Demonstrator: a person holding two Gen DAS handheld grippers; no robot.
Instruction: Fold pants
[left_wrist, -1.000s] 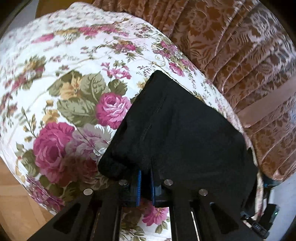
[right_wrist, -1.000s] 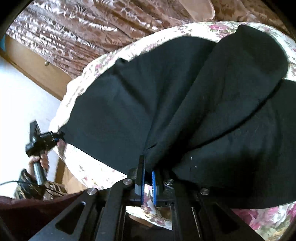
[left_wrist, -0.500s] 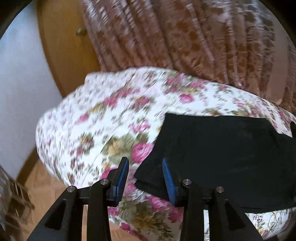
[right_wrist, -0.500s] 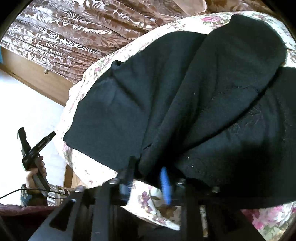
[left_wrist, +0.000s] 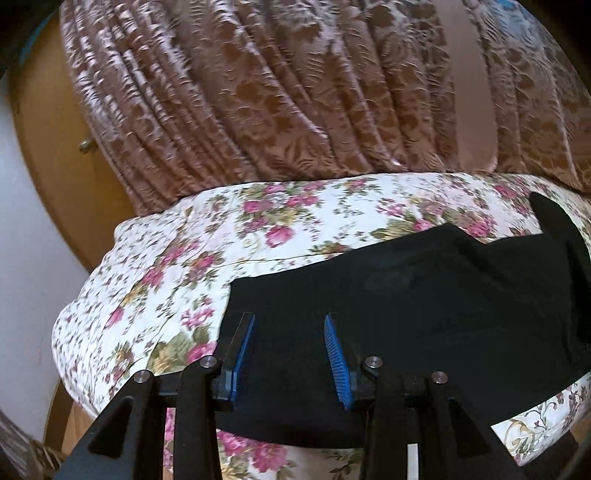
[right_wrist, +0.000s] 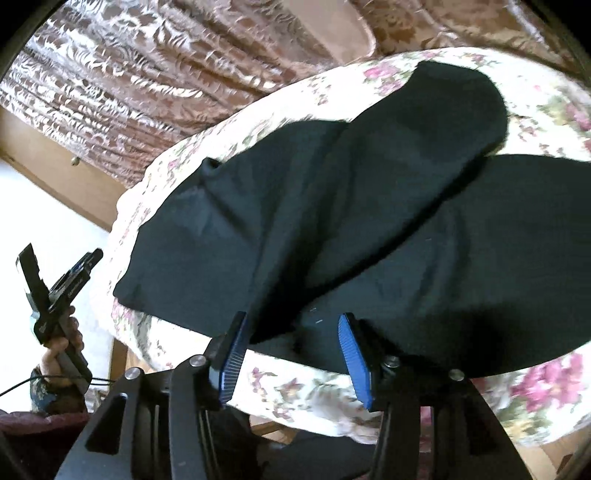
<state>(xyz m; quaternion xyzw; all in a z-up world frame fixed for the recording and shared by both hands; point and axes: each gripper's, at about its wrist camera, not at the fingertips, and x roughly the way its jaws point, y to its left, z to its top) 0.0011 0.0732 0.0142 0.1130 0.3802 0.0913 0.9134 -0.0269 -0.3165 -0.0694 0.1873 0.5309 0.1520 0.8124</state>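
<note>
The black pants (right_wrist: 369, 206) lie spread on the flowered bedcover (left_wrist: 177, 266) with one fold laid over, further folds seemingly left, while left gripper (left_wrist: 290, 347) and right gripper (right_wrist: 291, 350) hover near, jaws apart and empty.

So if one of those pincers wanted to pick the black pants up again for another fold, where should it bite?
Probably the near hem corner of the black pants, coming in from the bed's edge with the left gripper. The cloth lies flat on the floral bedspread, and that corner sits beside the edge, so an open finger can slide under.
</note>
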